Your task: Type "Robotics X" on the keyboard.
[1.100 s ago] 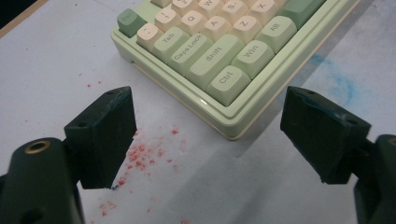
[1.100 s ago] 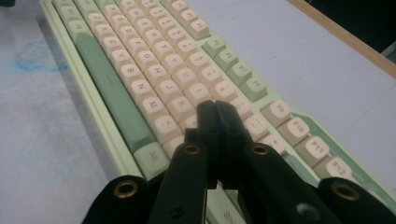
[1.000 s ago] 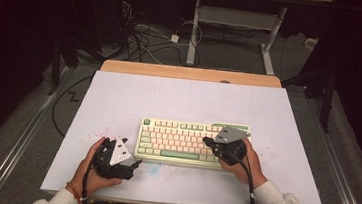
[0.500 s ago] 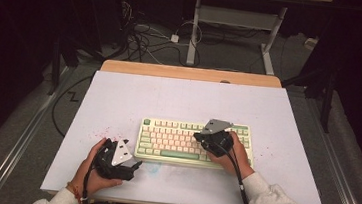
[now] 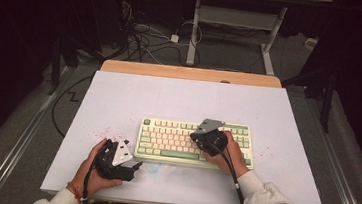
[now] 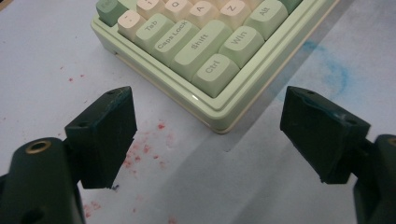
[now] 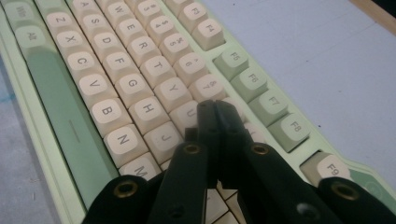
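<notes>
Lying near the front edge of the worktop (image 5: 119, 96), right of centre, the keyboard (image 5: 175, 140) leaves broad bare white surface behind it and to both sides. Red specks dot the sheet by its left end, with a blue smudge in front. Dark floor, cables and a desk frame lie beyond. Left tongs (image 5: 135, 167) rest just off the keyboard's front-left corner, jaws wide apart, empty. Right tongs (image 7: 211, 108), jaws pressed together, tips over the U key.

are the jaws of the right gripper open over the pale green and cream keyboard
No, in the right gripper view the right gripper has its two black jaws pressed together, tips above the cream keys of the pale green and cream keyboard.
</notes>
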Motion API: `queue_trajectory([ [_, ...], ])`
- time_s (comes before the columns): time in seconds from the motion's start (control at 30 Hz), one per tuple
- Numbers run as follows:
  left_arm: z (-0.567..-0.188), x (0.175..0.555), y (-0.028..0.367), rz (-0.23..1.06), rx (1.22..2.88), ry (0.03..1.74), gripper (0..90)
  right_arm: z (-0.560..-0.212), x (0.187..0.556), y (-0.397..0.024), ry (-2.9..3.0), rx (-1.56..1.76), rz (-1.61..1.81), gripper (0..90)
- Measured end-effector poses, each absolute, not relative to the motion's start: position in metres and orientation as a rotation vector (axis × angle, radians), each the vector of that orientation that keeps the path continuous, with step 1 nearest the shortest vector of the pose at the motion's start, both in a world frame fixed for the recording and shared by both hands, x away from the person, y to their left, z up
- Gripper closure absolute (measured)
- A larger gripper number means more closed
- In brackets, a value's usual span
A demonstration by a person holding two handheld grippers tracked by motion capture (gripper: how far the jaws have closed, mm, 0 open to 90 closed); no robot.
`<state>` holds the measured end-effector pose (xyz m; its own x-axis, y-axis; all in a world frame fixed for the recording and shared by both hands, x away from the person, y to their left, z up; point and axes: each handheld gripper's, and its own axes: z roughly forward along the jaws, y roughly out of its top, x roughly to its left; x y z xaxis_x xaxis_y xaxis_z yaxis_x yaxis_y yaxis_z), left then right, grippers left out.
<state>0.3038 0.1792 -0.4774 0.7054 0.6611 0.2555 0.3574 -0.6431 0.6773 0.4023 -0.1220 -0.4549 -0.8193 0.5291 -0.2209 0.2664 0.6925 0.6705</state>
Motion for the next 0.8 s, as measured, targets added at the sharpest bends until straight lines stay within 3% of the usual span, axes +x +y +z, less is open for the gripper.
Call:
queue_trajectory([
  [0.43, -0.477, 0.304, 0.179, 0.675, 2.308, 0.781, 17.4, -0.444, 0.397, -0.129, 2.472, 0.633, 0.995, 88.9],
  [0.8, -0.477, 0.305, 0.179, 0.678, 2.309, 0.784, 17.6, -0.434, 0.389, -0.136, 2.427, 0.621, 1.070, 79.0],
])
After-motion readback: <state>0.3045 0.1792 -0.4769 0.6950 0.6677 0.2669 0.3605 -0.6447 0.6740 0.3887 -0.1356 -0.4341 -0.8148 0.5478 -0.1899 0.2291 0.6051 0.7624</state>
